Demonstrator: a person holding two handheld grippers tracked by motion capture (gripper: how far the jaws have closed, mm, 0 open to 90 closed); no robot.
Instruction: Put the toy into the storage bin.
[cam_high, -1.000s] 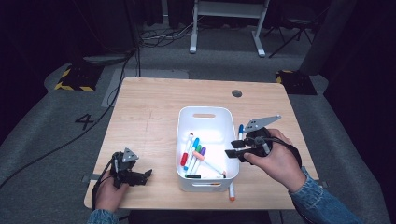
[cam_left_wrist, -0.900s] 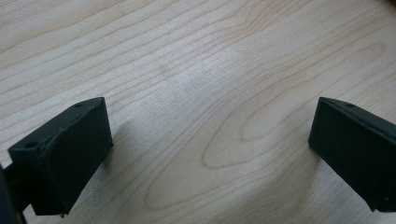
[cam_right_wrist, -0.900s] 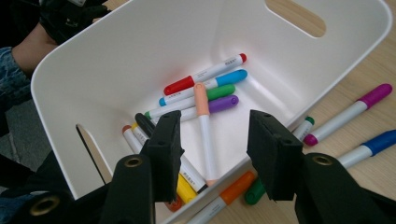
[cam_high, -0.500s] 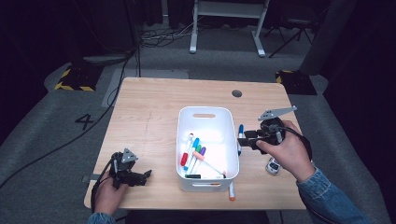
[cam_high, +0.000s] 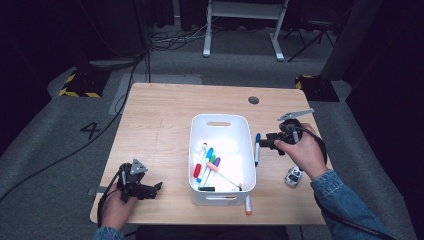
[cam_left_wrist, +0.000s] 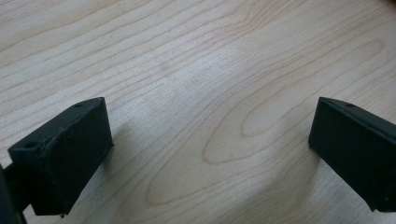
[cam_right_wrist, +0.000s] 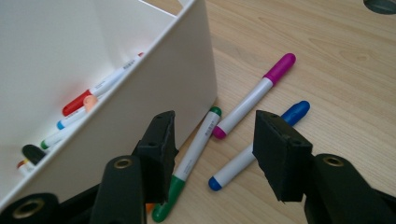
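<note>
Markers (cam_right_wrist: 254, 98), 3 perhaps, lie beside bin (cam_right_wrist: 154, 88); right gripper (cam_right_wrist: 212, 154) opening.

White bin (cam_high: 220, 122); green (cam_right_wrist: 189, 161), magenta (cam_right_wrist: 257, 93), blue markers (cam_right_wrist: 257, 149); light woodgrain table (cam_high: 165, 115).

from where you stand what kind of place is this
Probably a lab or studio set up for recording: a lone wooden table on grey carpet, hazard-striped tape, trailing floor cables, and a dark surround.

Right gripper (cam_high: 263, 142) moving away from over the white bin (cam_high: 222, 194) toward the table's right side, sinking beside the blue marker (cam_high: 257, 148), jaws opening wider, nothing between them
</note>
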